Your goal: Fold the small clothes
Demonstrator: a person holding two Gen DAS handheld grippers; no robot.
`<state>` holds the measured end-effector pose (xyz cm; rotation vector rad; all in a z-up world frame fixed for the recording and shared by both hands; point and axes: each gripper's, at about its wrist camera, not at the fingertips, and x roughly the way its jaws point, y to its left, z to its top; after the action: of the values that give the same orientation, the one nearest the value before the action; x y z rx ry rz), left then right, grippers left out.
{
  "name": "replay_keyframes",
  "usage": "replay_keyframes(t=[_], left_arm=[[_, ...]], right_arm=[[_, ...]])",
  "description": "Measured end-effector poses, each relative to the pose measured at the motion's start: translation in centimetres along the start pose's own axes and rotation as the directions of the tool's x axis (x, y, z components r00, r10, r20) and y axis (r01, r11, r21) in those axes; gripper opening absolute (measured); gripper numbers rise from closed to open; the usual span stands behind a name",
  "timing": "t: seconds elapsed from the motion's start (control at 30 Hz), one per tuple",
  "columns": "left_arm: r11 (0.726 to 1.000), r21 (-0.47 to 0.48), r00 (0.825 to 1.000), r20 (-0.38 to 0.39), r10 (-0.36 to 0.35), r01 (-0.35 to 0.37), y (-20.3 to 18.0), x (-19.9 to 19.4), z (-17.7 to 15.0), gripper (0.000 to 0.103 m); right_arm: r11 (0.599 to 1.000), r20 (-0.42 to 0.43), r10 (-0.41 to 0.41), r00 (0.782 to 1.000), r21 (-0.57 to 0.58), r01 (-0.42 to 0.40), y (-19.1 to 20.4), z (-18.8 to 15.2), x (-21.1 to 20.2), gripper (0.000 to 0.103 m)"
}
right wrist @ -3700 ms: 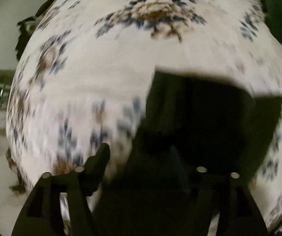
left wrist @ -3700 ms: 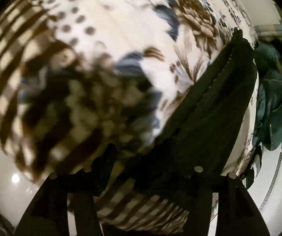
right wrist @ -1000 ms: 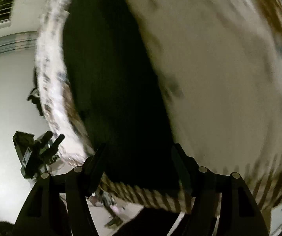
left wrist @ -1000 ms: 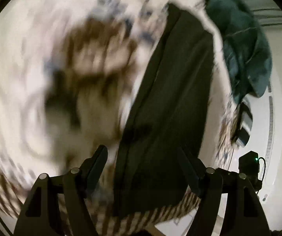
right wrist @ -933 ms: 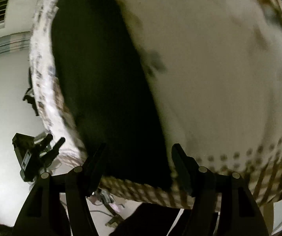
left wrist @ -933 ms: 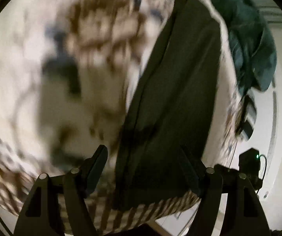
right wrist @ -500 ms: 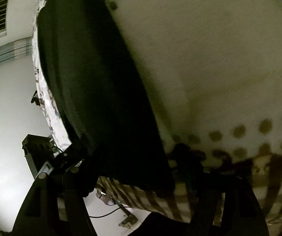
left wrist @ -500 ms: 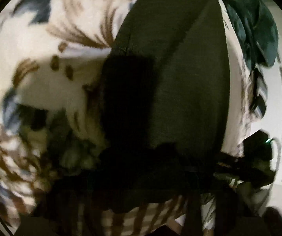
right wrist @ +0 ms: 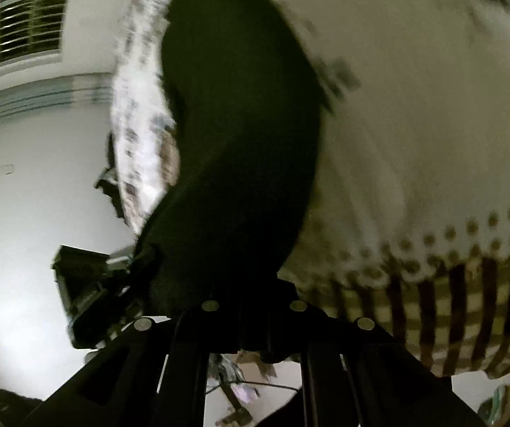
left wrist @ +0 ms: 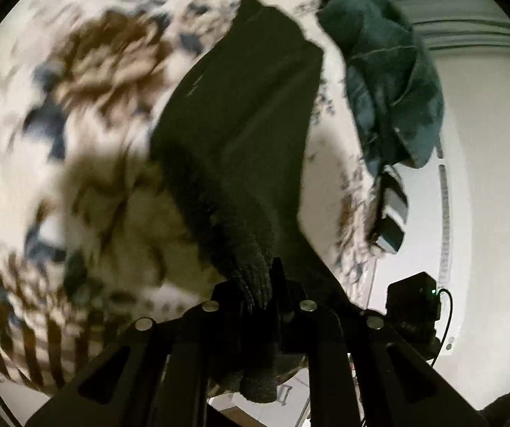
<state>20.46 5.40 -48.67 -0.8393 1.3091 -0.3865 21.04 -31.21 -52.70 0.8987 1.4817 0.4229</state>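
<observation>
Garment (left wrist: 240, 135): dark, on floral cloth (left wrist: 87, 114), runs 12→6 o'clock | L gripper (left wrist: 260, 299) clamped on near edge, R gripper (right wrist: 251, 306) likewise | Risk: uneven lift, thin bite → hem slips, fold skews | Teal pile (left wrist: 390, 71) at 1 o'clock, could snag.

No text, label, brand, number or sign can be read in either wrist view. The cloth carries only floral, dotted and striped patterns, blurred, and the dark garment shows no print or tag. The small black device (left wrist: 413, 306) to the right of the left jaws shows a green light but no legible marking.
</observation>
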Motion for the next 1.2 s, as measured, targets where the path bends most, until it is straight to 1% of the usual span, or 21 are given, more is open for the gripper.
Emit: replay_keyframes(t=[0.17, 0.27, 0.33, 0.37, 0.4, 0.53, 0.6, 0.67, 0.73, 0.77, 0.8, 0.83, 0.87, 0.9, 0.93, 0.97, 1.03, 1.07, 1.1, 1.17, 1.2], left_arm=[[0.998, 0.021, 0.998, 0.020, -0.064, 0.064, -2.3, 0.5, 7.3, 0.010], [0.997, 0.028, 0.995, 0.055, -0.079, 0.078, -3.0, 2.1, 14.1, 0.010], [0.997, 0.025, 0.995, 0.054, -0.079, 0.078, -2.9, 3.9, 18.4, 0.010], [0.997, 0.025, 0.996, 0.048, -0.069, 0.068, -2.7, 4.5, 20.0, 0.010], [0.999, 0.013, 0.998, 0.043, -0.044, 0.043, -2.6, 6.0, 22.9, 0.010], [0.999, 0.031, 0.999, 0.048, -0.018, 0.017, -2.5, 10.0, 30.7, 0.010], [1.000, 0.003, 0.999, 0.054, -0.007, 0.006, -2.1, 11.7, 33.8, 0.010], [1.000, -0.021, 0.999, 0.046, -0.014, 0.015, -1.7, 13.3, 36.7, 0.011], [0.993, -0.093, 0.997, 0.045, -0.064, 0.068, -0.9, 14.9, 39.7, 0.013], [0.985, -0.131, 0.994, 0.042, -0.103, 0.108, -0.3, 15.5, 40.9, 0.021], [0.972, -0.178, 0.988, 0.062, -0.142, 0.151, 0.5, 15.7, 42.1, 0.043], [0.960, -0.199, 0.979, 0.089, -0.182, 0.196, 0.9, 15.3, 42.8, 0.057], [0.934, -0.228, 0.958, 0.139, -0.249, 0.276, 1.6, 14.5, 43.2, 0.070], [0.916, -0.238, 0.942, 0.173, -0.288, 0.323, 2.1, 13.8, 43.3, 0.070], [0.902, -0.234, 0.926, 0.198, -0.320, 0.362, 2.5, 13.1, 43.4, 0.071], [0.909, -0.223, 0.929, 0.204, -0.308, 0.351, 2.7, 12.5, 43.3, 0.071], [0.959, -0.141, 0.958, 0.189, -0.217, 0.245, 2.3, 11.6, 42.6, 0.071], [0.987, -0.084, 0.978, 0.168, -0.125, 0.140, 1.7, 11.5, 42.1, 0.071], [0.999, -0.017, 0.988, 0.152, -0.037, 0.040, 1.0, 11.9, 41.7, 0.071], [0.991, 0.099, 0.989, 0.125, 0.079, -0.092, -0.2, 13.4, 41.4, 0.071], [0.974, 0.150, 0.982, 0.105, 0.155, -0.169, -0.8, 14.8, 41.4, 0.070]], right_arm=[[0.997, 0.100, 0.044, 0.994, -0.073, -0.037, 5.0, 7.3, -2.5, 0.009], [0.992, 0.135, 0.037, 0.990, -0.121, -0.021, 6.7, 12.8, -2.6, 0.009], [0.990, 0.158, 0.026, 0.987, -0.143, -0.003, 7.6, 16.9, -2.1, 0.009], [0.989, 0.178, 0.007, 0.984, -0.150, 0.020, 8.3, 19.3, -1.5, 0.009], [0.988, 0.187, 0.003, 0.982, -0.154, 0.027, 8.7, 21.6, -0.9, 0.009], [0.982, 0.249, -0.066, 0.966, -0.154, 0.106, 10.4, 30.5, 1.5, 0.009], [0.981, 0.263, -0.099, 0.960, -0.138, 0.139, 11.3, 34.7, 3.4, 0.009], [0.980, 0.282, -0.125, 0.951, -0.114, 0.163, 11.7, 38.3, 4.9, 0.009], [0.982, 0.293, -0.145, 0.945, -0.071, 0.172, 11.6, 41.6, 6.1, 0.009], [0.986, 0.298, -0.138, 0.945, -0.045, 0.158, 11.3, 43.0, 6.6, 0.010], [0.990, 0.298, -0.128, 0.946, -0.024, 0.141, 10.9, 44.4, 7.0, 0.014], [0.993, 0.295, -0.115, 0.949, 0.013, 0.116, 10.3, 45.8, 7.1, 0.015], [0.997, 0.307, -0.071, 0.949, 0.029, 0.065, 9.8, 46.2, 6.9, 0.022], [0.999, 0.351, 0.001, 0.936, 0.031, -0.013, 9.5, 46.3, 6.0, 0.030], [0.999, 0.384, 0.028, 0.923, 0.022, -0.040, 9.4, 46.1, 5.4, 0.051], [0.999, 0.411, 0.044, 0.910, -0.003, -0.046, 9.4, 45.8, 4.6, 0.062], [0.998, 0.402, -0.022, 0.916, -0.040, 0.041, 9.5, 45.5, 4.1, 0.062], [0.994, 0.386, -0.072, 0.919, -0.053, 0.100, 9.5, 45.3, 4.2, 0.062], [0.986, 0.370, -0.121, 0.921, -0.065, 0.156, 9.3, 45.2, 4.5, 0.063], [0.967, 0.320, -0.198, 0.926, -0.091, 0.239, 8.8, 45.6, 6.0, 0.063], [0.959, 0.301, -0.223, 0.927, -0.102, 0.264, 8.6, 45.5, 6.6, 0.063]])
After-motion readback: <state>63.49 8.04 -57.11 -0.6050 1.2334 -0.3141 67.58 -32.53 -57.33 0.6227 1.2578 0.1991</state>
